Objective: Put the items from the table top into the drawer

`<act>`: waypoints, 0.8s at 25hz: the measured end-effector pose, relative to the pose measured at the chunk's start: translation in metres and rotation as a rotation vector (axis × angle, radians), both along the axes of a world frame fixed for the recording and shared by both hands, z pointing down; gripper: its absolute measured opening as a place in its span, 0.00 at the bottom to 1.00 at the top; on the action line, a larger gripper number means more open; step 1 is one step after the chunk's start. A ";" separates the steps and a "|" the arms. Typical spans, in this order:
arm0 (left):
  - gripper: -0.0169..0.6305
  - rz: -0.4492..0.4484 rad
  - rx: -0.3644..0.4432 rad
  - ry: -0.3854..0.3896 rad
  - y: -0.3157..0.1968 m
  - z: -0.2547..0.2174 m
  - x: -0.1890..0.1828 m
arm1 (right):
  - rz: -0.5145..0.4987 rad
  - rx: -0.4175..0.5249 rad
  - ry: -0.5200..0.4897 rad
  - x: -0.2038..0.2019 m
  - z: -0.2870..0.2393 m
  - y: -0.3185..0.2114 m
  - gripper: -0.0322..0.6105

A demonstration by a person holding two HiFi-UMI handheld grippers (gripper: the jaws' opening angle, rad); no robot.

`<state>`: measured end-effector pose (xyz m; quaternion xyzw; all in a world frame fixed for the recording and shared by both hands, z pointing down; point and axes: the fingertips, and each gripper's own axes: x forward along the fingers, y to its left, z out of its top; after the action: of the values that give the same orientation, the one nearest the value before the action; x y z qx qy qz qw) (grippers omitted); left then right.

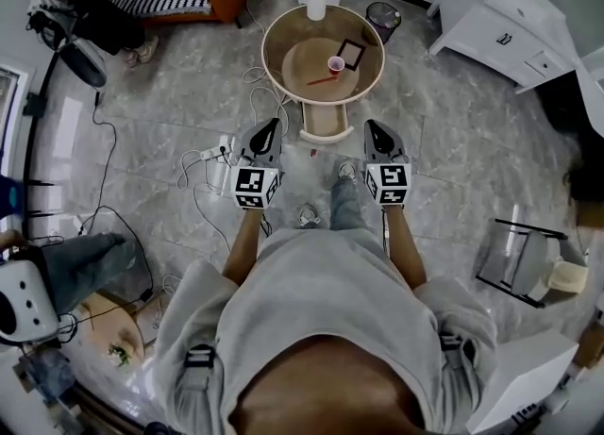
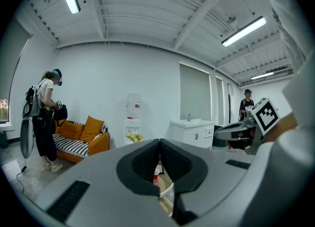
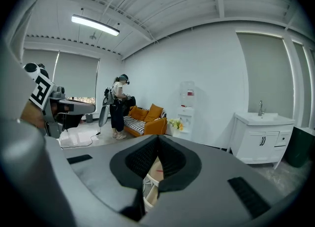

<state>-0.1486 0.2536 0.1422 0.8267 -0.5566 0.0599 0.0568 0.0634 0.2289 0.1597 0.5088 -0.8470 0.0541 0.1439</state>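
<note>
At twelve o'clock from the two grippers in the head view stands the round table [image 1: 274, 32]. On it are a red cup [image 1: 335, 64], a dark-framed flat thing [image 1: 350, 53] just beside the cup at one o'clock, and a thin red stick [image 1: 321, 80] at seven o'clock of the cup. What the framed thing holds is too small to tell. The drawer [image 1: 324, 122] juts open from the table's near side, and its inside is hard to make out.

The left gripper [image 2: 160, 141] is clenched on nothing, tips touching. Its own bulk hides most of the table, leaving only a sliver of the cup below the tips. The right gripper [image 3: 157, 137] is likewise clenched and empty, well short of the table.

The marker cubes [image 1: 257, 186] bear black-and-white squares, no letters. The water dispenser [image 3: 187, 104] has a red label too small to read.
</note>
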 end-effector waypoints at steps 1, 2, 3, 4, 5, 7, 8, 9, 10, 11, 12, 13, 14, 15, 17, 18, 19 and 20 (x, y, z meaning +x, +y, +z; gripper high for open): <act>0.05 -0.002 -0.003 -0.002 -0.005 0.001 0.002 | -0.005 -0.003 -0.002 0.001 0.002 -0.006 0.09; 0.05 -0.004 -0.005 -0.005 -0.011 0.002 0.003 | -0.010 -0.004 -0.004 0.001 0.003 -0.012 0.09; 0.05 -0.007 -0.006 -0.007 -0.017 0.002 0.005 | -0.015 -0.005 -0.007 0.002 0.003 -0.018 0.09; 0.05 -0.011 -0.007 -0.009 -0.025 0.002 0.007 | -0.019 -0.005 -0.010 0.004 0.003 -0.025 0.09; 0.05 -0.016 -0.008 -0.009 -0.032 0.001 0.010 | -0.023 -0.006 -0.013 0.006 0.003 -0.033 0.09; 0.05 -0.023 -0.008 -0.009 -0.049 -0.001 0.018 | -0.032 -0.009 -0.016 0.013 0.003 -0.050 0.09; 0.05 -0.027 -0.008 -0.010 -0.058 -0.001 0.022 | -0.037 -0.010 -0.017 0.016 0.003 -0.059 0.09; 0.05 -0.031 -0.008 -0.010 -0.067 -0.002 0.026 | -0.043 -0.011 -0.018 0.019 0.003 -0.069 0.09; 0.05 -0.036 -0.009 -0.011 -0.076 -0.003 0.029 | -0.049 -0.012 -0.018 0.022 0.003 -0.079 0.09; 0.05 -0.041 -0.010 -0.012 -0.086 -0.003 0.032 | -0.056 -0.013 -0.019 0.024 0.002 -0.090 0.09; 0.05 -0.047 -0.010 -0.012 -0.096 -0.004 0.036 | -0.064 -0.012 -0.019 0.027 0.001 -0.101 0.09; 0.05 -0.052 -0.008 -0.012 -0.107 -0.006 0.040 | -0.072 -0.010 -0.020 0.030 0.000 -0.112 0.09; 0.05 -0.057 -0.007 -0.011 -0.116 -0.007 0.044 | -0.079 -0.009 -0.020 0.033 -0.001 -0.123 0.09; 0.05 -0.062 -0.008 -0.012 -0.125 -0.008 0.048 | -0.087 -0.010 -0.021 0.036 -0.002 -0.133 0.09; 0.05 -0.073 -0.016 -0.016 -0.138 -0.008 0.055 | -0.103 -0.018 -0.023 0.041 -0.001 -0.150 0.09; 0.05 -0.079 -0.023 -0.018 -0.143 -0.007 0.058 | -0.113 -0.024 -0.025 0.043 0.000 -0.156 0.09; 0.05 -0.083 -0.030 -0.021 -0.148 -0.005 0.061 | -0.122 -0.031 -0.025 0.044 0.002 -0.163 0.09; 0.05 -0.088 -0.037 -0.024 -0.153 -0.003 0.064 | -0.132 -0.039 -0.025 0.047 0.004 -0.169 0.09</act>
<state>-0.0844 0.1005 0.1387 0.7995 -0.5918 0.0774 0.0678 0.1100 0.0598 0.1637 0.4482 -0.8793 0.0673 0.1464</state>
